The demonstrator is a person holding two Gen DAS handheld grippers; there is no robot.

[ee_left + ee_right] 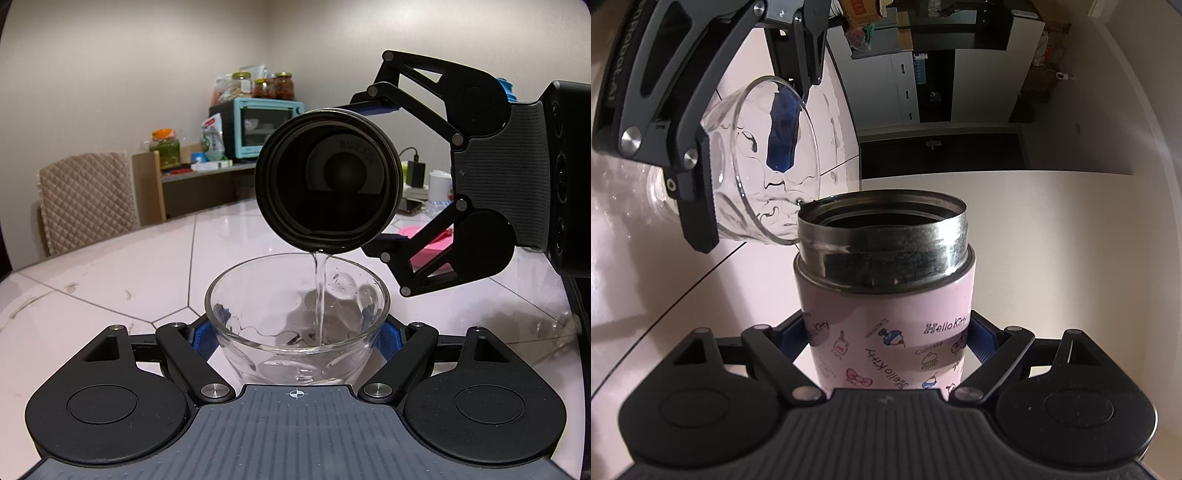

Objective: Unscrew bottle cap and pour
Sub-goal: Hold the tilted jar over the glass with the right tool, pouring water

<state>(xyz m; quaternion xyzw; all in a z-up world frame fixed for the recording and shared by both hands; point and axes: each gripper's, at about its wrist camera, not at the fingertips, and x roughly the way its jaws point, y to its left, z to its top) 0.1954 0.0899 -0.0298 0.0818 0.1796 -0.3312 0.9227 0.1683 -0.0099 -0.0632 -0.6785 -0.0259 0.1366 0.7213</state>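
My left gripper is shut on a clear glass cup that stands on the white table. My right gripper is shut on a pink Hello Kitty bottle with a steel neck and no cap. The bottle is tipped over the cup, its open mouth facing the left wrist camera. A thin stream of water runs from its lower rim into the cup. In the right wrist view the cup sits just past the bottle's rim, held by the left gripper. The right gripper shows at the right of the left wrist view.
The white tiled table carries a pink object behind the right gripper and a white mug. A padded chair stands at the far left. A teal toaster oven and jars sit on a shelf behind.
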